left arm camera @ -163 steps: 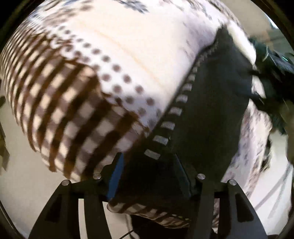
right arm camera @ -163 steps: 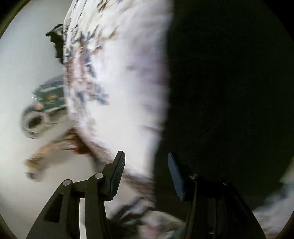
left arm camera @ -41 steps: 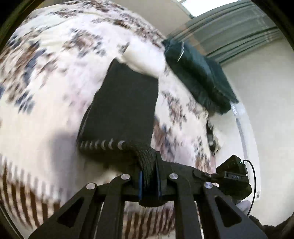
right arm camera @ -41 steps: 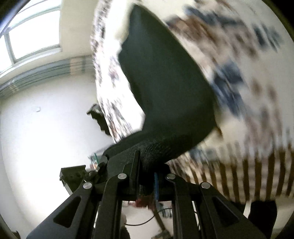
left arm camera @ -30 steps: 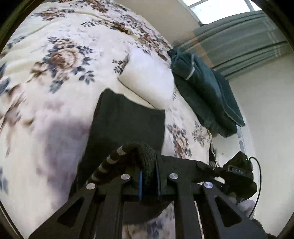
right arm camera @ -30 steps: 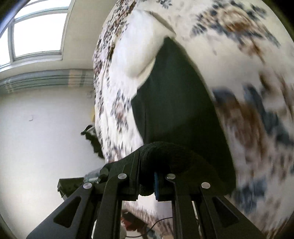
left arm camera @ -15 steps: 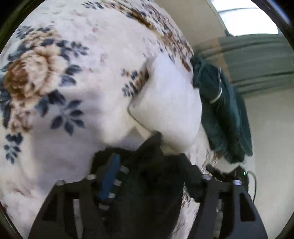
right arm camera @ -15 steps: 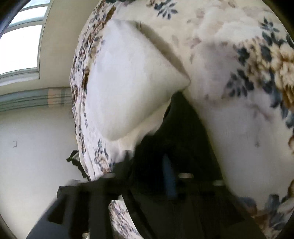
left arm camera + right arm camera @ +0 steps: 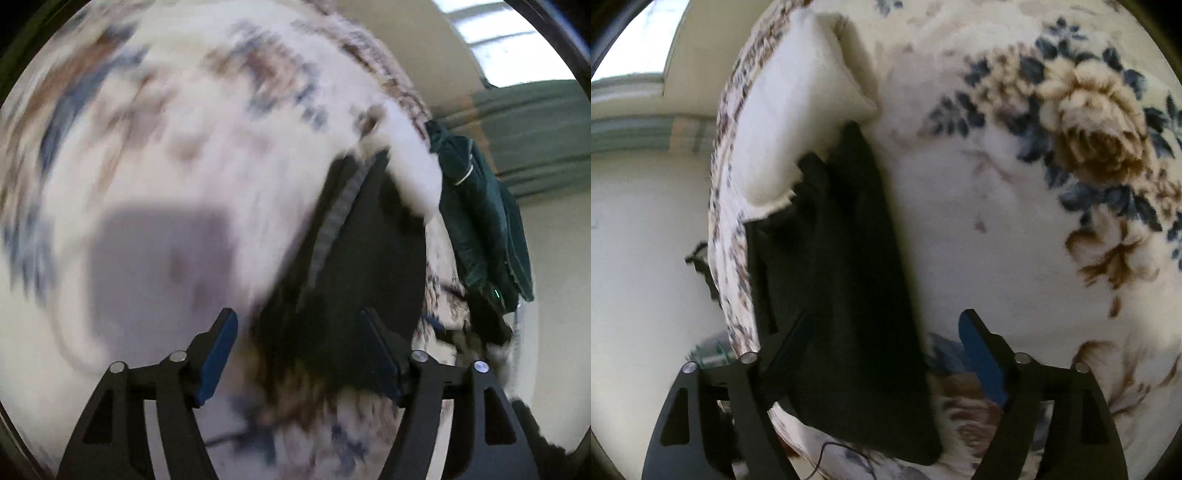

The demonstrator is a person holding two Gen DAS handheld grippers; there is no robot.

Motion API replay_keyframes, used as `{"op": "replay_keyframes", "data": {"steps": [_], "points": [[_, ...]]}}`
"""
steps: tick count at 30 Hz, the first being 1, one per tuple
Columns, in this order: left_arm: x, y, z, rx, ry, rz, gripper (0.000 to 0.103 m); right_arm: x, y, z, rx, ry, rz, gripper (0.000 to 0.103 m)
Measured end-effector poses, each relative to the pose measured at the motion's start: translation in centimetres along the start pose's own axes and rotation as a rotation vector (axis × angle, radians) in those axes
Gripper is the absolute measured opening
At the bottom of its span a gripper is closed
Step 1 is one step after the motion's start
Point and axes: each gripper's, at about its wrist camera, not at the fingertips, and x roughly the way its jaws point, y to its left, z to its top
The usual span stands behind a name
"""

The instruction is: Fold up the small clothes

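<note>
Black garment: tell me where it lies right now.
The black garment lies on the floral bedspread, its far end against the white pillow. It is low and left in the right wrist view, right of centre in the left wrist view, near the dark green clothes.

Both wrist fisheyes close above the floral bedspread point(image 9: 1015, 192), facing forward, sharing the black garment point(image 9: 362, 266) and white pillow point(image 9: 801, 99)

Each tool, the left tool point(image 9: 299, 354) and the right tool point(image 9: 886, 354), is a matte black plastic frame with triangular cut-outs in its two arms, round silver screw heads along the top of the linkage, and tapered fingers point(image 9: 216, 350) faced with flat blue pads point(image 9: 979, 354).
</note>
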Motion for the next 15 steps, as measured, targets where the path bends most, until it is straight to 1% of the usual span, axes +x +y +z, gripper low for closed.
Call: {"op": "replay_keyframes", "data": {"steps": [2, 3, 5, 6, 7, 8, 10, 11, 13, 14, 15], "points": [[1.2, 0.5, -2.3, -0.071, 0.044, -0.058, 0.069, 1.5, -0.2, 1.6, -0.025, 0.034, 0.020, 0.085], [2.2, 0.5, -3.3, -0.105, 0.053, -0.095, 0.071, 2.3, -0.1, 2.4, -0.037, 0.047, 0.029, 0.085], [5.2, 0.1, -4.6, -0.148, 0.073, -0.161, 0.074, 4.4, 0.1, 4.3, -0.055, 0.103, 0.084, 0.085], [6.7, -0.3, -4.8, -0.155, 0.082, -0.181, 0.074, 5.5, 0.2, 5.1, -0.060, 0.130, 0.110, 0.085], [8.0, -0.7, -4.7, -0.156, 0.086, -0.187, 0.074, 6.6, 0.4, 5.8, -0.066, 0.157, 0.141, 0.085], [9.3, -1.2, -4.4, -0.153, 0.084, -0.179, 0.074, 8.0, 0.8, 6.6, -0.080, 0.202, 0.171, 0.085], [11.5, -1.6, -3.3, -0.164, 0.048, -0.159, 0.074, 9.8, 1.3, 7.4, -0.098, 0.237, 0.195, 0.086], [12.1, -1.6, -2.6, -0.189, 0.014, -0.168, 0.075, 10.9, 1.8, 7.8, -0.114, 0.262, 0.203, 0.086], [12.2, -1.8, -1.7, -0.233, -0.055, -0.187, 0.075, 11.8, 2.7, 8.0, -0.139, 0.272, 0.203, 0.086], [12.2, -2.1, -1.2, -0.244, -0.079, -0.175, 0.068, 12.2, 3.2, 8.0, -0.157, 0.268, 0.210, 0.086], [11.7, -2.5, -0.7, -0.242, -0.110, -0.142, 0.035, 12.5, 3.6, 7.9, -0.171, 0.263, 0.207, 0.086]]}}
